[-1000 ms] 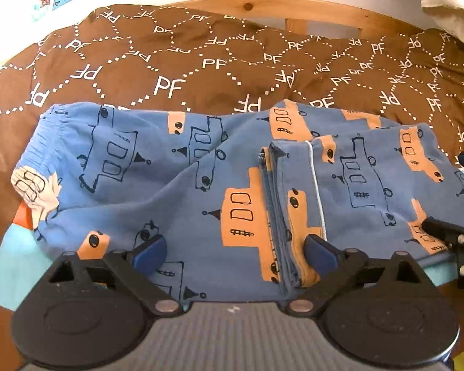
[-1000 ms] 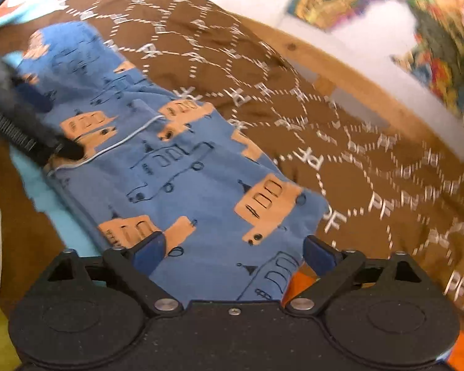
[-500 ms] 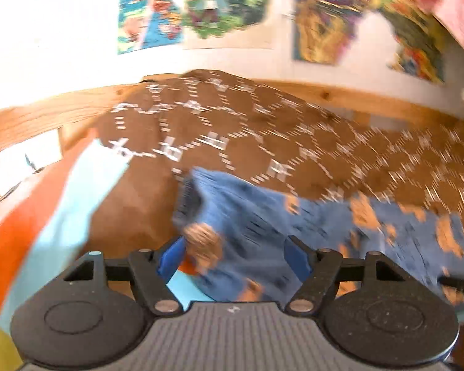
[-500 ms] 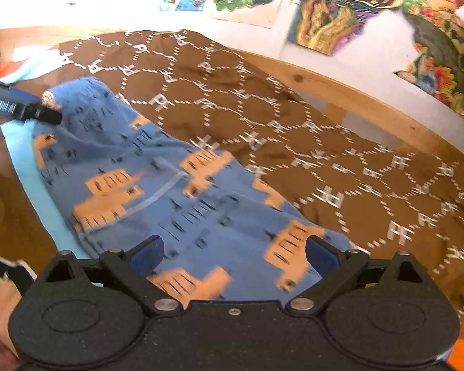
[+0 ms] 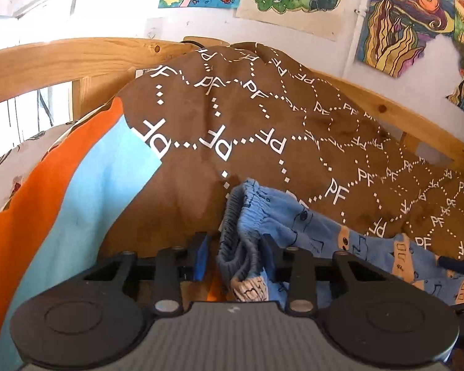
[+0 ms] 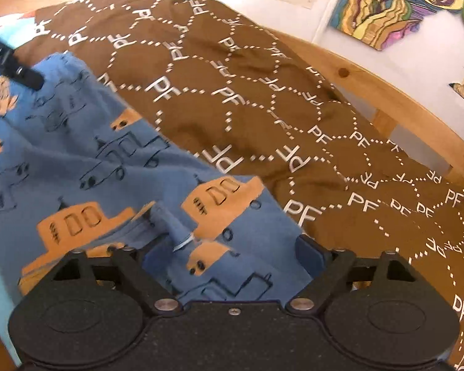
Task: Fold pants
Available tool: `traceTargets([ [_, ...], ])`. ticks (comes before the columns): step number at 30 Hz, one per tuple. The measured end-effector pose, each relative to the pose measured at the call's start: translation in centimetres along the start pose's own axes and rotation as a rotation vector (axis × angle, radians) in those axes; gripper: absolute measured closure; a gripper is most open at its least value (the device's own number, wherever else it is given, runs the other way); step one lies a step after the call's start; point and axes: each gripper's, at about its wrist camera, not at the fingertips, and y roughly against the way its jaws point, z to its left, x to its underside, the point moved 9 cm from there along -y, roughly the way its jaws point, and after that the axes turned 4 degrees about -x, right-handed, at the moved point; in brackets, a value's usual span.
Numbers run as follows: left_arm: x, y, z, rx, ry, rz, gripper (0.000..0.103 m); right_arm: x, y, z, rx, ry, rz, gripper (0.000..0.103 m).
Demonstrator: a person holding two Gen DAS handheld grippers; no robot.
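My left gripper (image 5: 236,255) is closing around the gathered waistband of the blue pants (image 5: 294,216), which lie on a brown blanket (image 5: 263,117) printed "PF". My right gripper (image 6: 232,255), wide apart, is closing, the pants' other end between its jaws.

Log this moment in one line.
left gripper: closing on pants waistband | right gripper: closing over far end | blanket beneath
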Motion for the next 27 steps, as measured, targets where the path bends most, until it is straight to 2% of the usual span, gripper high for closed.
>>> traceTargets([
  [5,0.0,0.1,-0.4,-0.026,-0.014,0.014,0.061,-0.3,2.9,-0.2,-0.004,0.06,-0.035,0.015],
  [8,0.1,0.2,-0.8,-0.009,-0.011,0.023,0.049,0.2,5.9,0.0,-0.037,0.064,-0.039,0.013],
  [13,0.7,0.8,-0.9,-0.017,-0.026,0.025,0.048,2.0,9.9,1.5,-0.075,0.049,-0.033,0.007],
  [16,0.7,1.0,-0.3,-0.008,0.035,0.029,0.059,3.0,9.6,2.2,-0.089,0.027,-0.004,0.007],
  [18,0.7,0.7,0.1,0.001,0.076,0.044,0.071,3.5,8.9,2.3,-0.098,0.008,0.007,0.008],
  [21,0.7,0.6,-0.1,0.01,0.082,0.06,0.081,3.9,7.9,1.8,-0.102,-0.043,0.009,0.008],
  [27,-0.1,2.0,-1.5,0.007,0.067,0.036,0.086,4.8,7.5,1.6,-0.114,-0.089,0.025,0.008],
])
